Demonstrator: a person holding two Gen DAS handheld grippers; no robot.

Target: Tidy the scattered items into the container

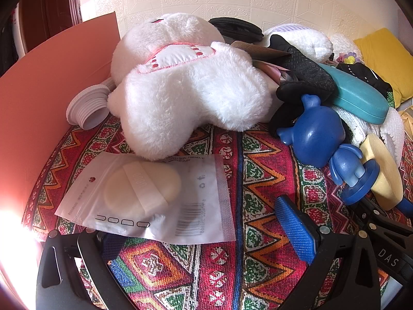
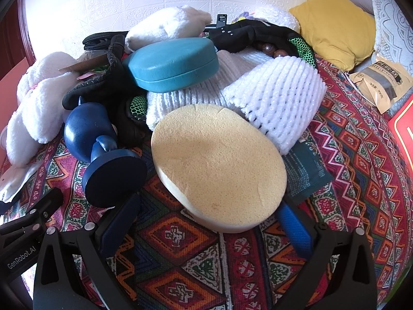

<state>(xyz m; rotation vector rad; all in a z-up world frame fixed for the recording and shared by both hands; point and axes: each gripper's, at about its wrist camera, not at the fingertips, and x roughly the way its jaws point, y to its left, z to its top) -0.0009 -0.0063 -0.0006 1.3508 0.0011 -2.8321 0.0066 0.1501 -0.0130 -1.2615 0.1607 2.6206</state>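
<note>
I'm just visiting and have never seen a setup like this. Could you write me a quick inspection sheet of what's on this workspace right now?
Surface: patterned red cloth, covered in a pile of items.
Job's things: yellow sponge, blue figurine lying on its side, teal case, white plush toy, bagged powder puff, white knit piece.
Container: orange wall at the left, possibly the container; cannot tell.
Clutter: yellow cushion, brown paper pouch.
Grippers: left gripper open, at the puff bag; right gripper open, either side of the sponge.
Cables: nothing seen.
Surroundings: embossed white wall.
</note>
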